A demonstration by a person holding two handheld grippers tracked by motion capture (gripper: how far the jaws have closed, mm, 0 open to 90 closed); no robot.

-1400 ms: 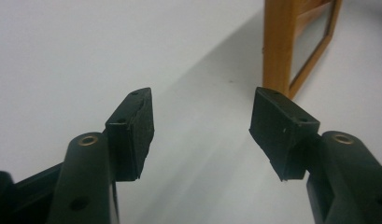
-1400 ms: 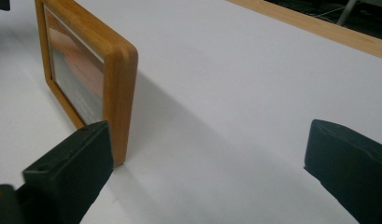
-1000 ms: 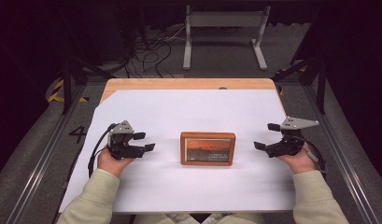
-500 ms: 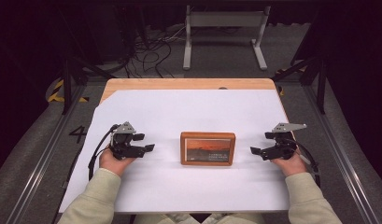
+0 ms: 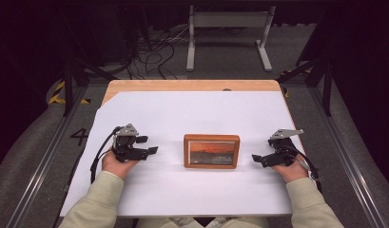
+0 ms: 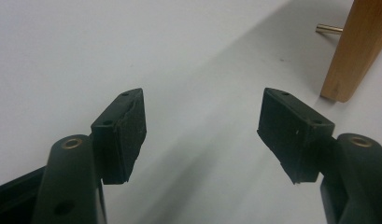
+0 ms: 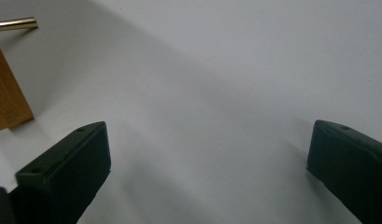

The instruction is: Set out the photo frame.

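Observation:
A small wooden picture frame (image 5: 211, 151) holding an orange sunset image stands in the middle of the white sheet (image 5: 197, 114). My left gripper (image 5: 149, 145) rests left of it, jaws open and pointing at the frame, about a hand's width away. In the left gripper view the left gripper (image 6: 202, 126) has only white sheet between its pads, with the frame's wooden edge (image 6: 354, 51) and a brass pin (image 6: 328, 29) at the upper right. My right gripper (image 5: 262, 149) sits low to the frame's right, open. The right gripper (image 7: 207, 158) holds nothing in its own view; the frame's corner (image 7: 6, 98) shows at the left.
The sheet covers a wooden table whose bare rim (image 5: 192, 85) shows at the back. Beyond it on the floor stand a metal stand (image 5: 228, 28) and loose cables (image 5: 154, 52). Dark rails run along both sides of the table.
The right gripper has come down toward the sheet and drawn a little closer to the frame. The left gripper and the frame have stayed put.

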